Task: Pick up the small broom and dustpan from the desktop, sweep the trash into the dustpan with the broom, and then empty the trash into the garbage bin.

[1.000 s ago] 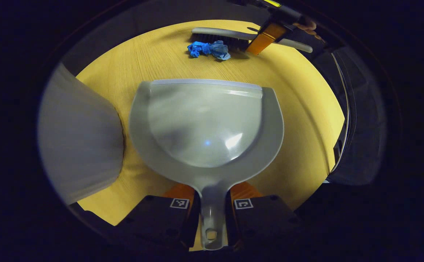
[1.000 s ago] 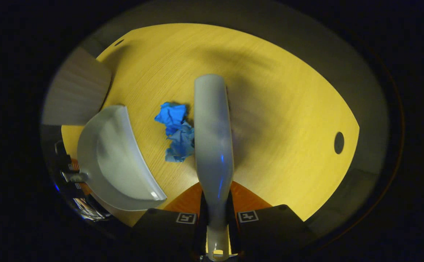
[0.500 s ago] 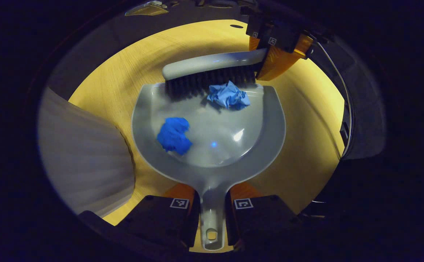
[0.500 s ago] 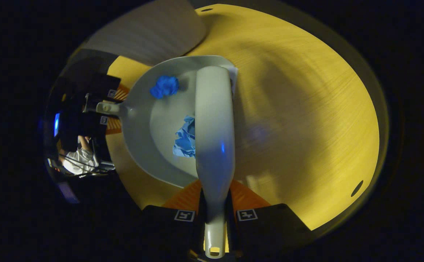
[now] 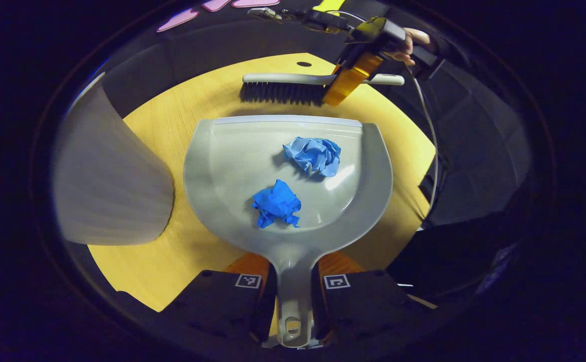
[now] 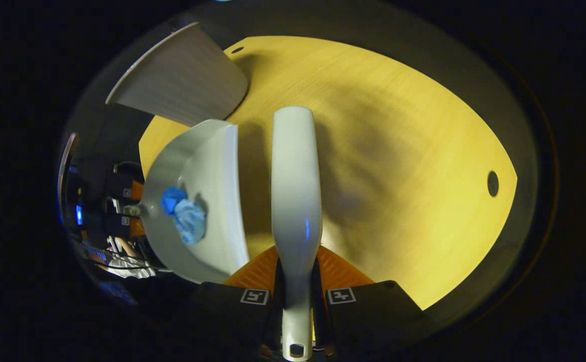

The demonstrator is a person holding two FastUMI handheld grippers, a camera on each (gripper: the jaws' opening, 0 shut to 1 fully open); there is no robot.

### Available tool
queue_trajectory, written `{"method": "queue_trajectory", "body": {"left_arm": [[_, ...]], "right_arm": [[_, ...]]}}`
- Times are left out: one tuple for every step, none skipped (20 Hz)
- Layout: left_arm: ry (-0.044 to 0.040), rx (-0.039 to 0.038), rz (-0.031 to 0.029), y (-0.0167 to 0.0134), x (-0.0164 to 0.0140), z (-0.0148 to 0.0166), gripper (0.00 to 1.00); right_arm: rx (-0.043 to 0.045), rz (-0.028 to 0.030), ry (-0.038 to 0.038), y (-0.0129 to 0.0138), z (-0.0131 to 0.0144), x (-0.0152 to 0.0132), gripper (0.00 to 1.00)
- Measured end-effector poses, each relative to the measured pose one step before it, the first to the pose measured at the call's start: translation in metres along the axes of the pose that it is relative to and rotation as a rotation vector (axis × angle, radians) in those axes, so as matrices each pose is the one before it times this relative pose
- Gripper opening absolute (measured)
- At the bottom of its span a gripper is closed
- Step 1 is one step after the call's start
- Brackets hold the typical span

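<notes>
Yellow wood-grain desk [image 5: 172,261] fills the lower field of the left gripper view, with dark booth wall behind. Left tool [image 5: 293,289] is clamped on the handle of the grey dustpan [image 5: 373,166], one finger on each side of the handle. Dustpan pan extends away from the camera, lip toward the far side. Two wads of trash lie inside it: a pale blue wad [image 5: 313,155] nearer the lip, a deeper blue wad [image 5: 276,203] nearer the handle, the two close but apart. Beyond the lip, the small broom [image 5: 280,86] lies crosswise, bristles down, apart from the dustpan. Right tool [image 5: 350,80] grips its handle, with a hand [image 5: 413,42] behind it. Grey ribbed garbage bin [image 5: 106,176] stands at left, just beside the dustpan.

Right gripper view: same desk [image 6: 398,176], a round hole near its right edge. Right tool [image 6: 297,301] is closed on the broom [image 6: 295,181] handle, fingers pressing both sides; the broom back runs straight ahead over the desk. Dustpan [image 6: 207,191] is to the left, just beside the broom, not touching. Blue trash [image 6: 184,213] sits in it, near the handle end. Left tool [image 6: 132,206] holds that handle. Garbage bin [image 6: 187,85] is at upper left, beyond the dustpan.
</notes>
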State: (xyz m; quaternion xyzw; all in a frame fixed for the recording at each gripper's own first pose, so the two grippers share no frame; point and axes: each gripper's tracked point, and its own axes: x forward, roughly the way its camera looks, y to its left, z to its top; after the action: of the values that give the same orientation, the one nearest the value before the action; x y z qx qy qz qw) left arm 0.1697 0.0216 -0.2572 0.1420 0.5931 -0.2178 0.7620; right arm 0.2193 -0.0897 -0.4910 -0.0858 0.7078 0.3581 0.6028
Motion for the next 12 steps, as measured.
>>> {"method": "queue_trajectory", "body": {"left_arm": [[-0.00653,0.01664,0.00480,0.00040,-0.01732,0.00061,0.29],[-0.00815,0.01458,0.00996,-0.00380,-0.01550,-0.00087,0.28],[-0.01553,0.00350,0.01036,-0.00178,-0.01422,0.00161,0.29],[-0.01556,-0.01667,0.00703,-0.00387,-0.01465,0.00006,0.30],[-0.02034,-0.03101,-0.00129,0.00154,-0.01356,0.00282,0.29],[-0.01843,-0.03661,0.00166,0.00366,-0.01250,0.00360,0.29],[-0.01873,-0.03143,0.01060,0.00576,-0.01498,0.00517,0.29],[-0.01305,-0.02768,0.02421,0.00444,-0.01162,0.00541,0.29],[-0.00688,-0.02354,0.03706,0.01060,-0.01202,0.00578,0.29],[-0.00219,-0.02255,0.04848,0.01507,-0.01266,0.00433,0.29],[0.01248,-0.01442,0.06492,0.02126,-0.00974,0.00552,0.29],[0.01972,-0.00735,0.05902,0.01646,-0.00134,-0.00023,0.29]], "right_arm": [[0.01525,-0.00930,-0.02269,0.00042,-0.00550,-0.00481,0.28],[0.01637,-0.00553,-0.02451,0.00075,-0.00163,-0.00379,0.28],[0.01840,0.00070,-0.02118,0.00161,-0.00457,-0.00485,0.28],[0.01795,-0.00089,-0.02123,-0.00055,-0.00135,-0.00531,0.28],[0.00881,-0.00528,-0.01912,-0.00196,-0.00225,-0.00582,0.27],[0.00281,-0.00590,-0.01561,-0.00047,-0.00183,-0.00194,0.28],[-0.00004,-0.00407,-0.01249,0.00196,-0.00298,-0.00343,0.28],[0.00100,-0.00098,-0.01230,0.00165,-0.00155,-0.00325,0.27],[0.00173,0.00410,-0.01055,0.00104,-0.00059,-0.00430,0.28],[0.00541,0.00771,-0.01204,-0.00035,-0.00097,-0.00294,0.28],[0.00599,0.00851,-0.01328,-0.00308,-0.00189,-0.00280,0.28],[0.00852,0.00879,-0.01449,-0.00164,-0.00119,-0.00309,0.28]]}}
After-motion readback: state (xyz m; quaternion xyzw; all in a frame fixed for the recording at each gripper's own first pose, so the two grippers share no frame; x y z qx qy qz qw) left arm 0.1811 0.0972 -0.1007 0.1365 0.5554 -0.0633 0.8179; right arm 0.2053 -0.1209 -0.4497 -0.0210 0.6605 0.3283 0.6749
